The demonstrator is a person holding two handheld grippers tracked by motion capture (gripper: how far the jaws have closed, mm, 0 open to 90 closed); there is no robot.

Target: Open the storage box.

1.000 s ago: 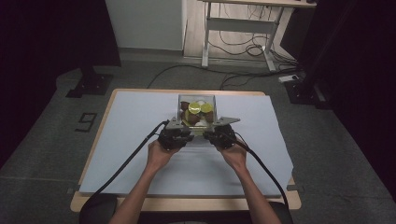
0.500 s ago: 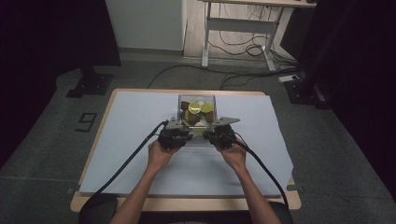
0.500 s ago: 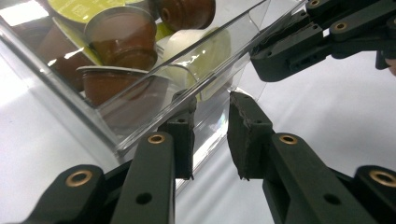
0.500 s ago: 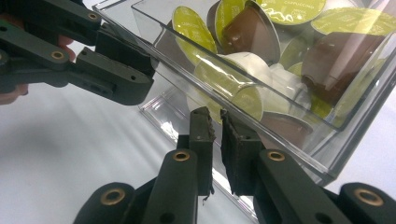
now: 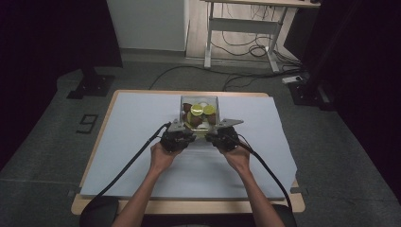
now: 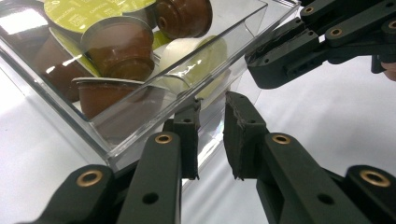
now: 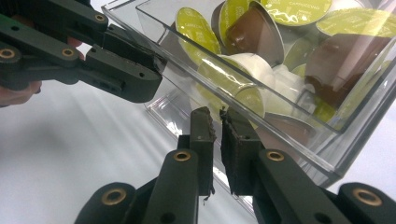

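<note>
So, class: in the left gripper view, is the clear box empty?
No, the clear box holds several coffee capsules, brown, cream and green-lidded, piled against its transparent wall.

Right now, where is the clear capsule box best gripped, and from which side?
The clear box is best held by its thin near wall, from the person's side. That upright wall fits between narrow jaws, and both the left gripper and right gripper already straddle it there; the coffee capsules crowd the inside.
</note>
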